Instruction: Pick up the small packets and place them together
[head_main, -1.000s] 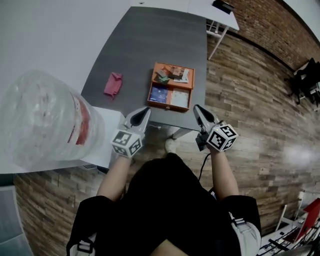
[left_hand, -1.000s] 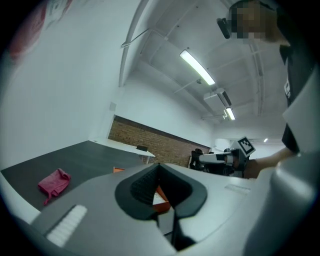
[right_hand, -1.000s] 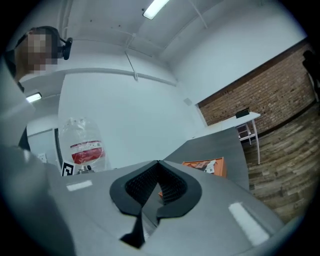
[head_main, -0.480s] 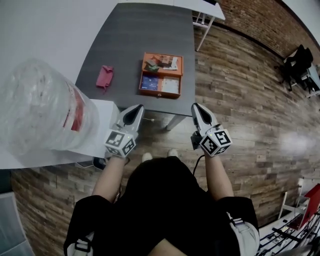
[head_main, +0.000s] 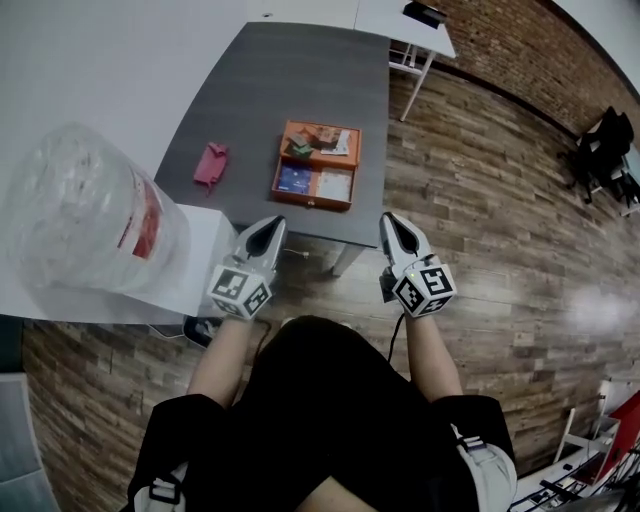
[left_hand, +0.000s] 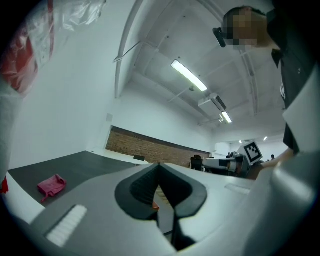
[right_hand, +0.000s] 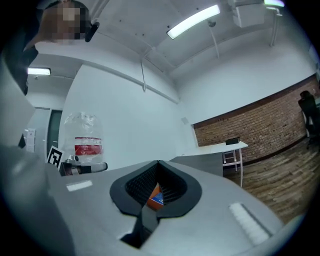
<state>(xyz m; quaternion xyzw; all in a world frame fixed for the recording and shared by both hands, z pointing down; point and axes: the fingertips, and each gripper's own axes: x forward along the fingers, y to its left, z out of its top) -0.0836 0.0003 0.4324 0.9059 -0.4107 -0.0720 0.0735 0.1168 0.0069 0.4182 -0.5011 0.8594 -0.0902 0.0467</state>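
An orange tray (head_main: 313, 203) lies on the dark grey table (head_main: 290, 80) in the head view. Its near half holds a blue packet (head_main: 293, 180) and a pale packet (head_main: 335, 184); several small packets (head_main: 312, 142) fill the far half. My left gripper (head_main: 271, 223) and right gripper (head_main: 388, 218) hover level at the table's near edge, short of the tray, both shut and empty. In the right gripper view a sliver of the orange tray (right_hand: 156, 196) shows through the gap behind the shut jaws of the right gripper (right_hand: 158, 162). The left gripper (left_hand: 159, 164) points over the table.
A pink cloth (head_main: 211, 163) lies on the table left of the tray, also seen as the pink cloth (left_hand: 51, 184). A large water bottle (head_main: 80, 220) stands on a white dispenser at my left. Wooden floor, a white desk (head_main: 405, 18) and chairs lie to the right.
Both shut grippers have drifted slightly along the table's near edge as the head view shifted. Nothing was taken hold of or let go.
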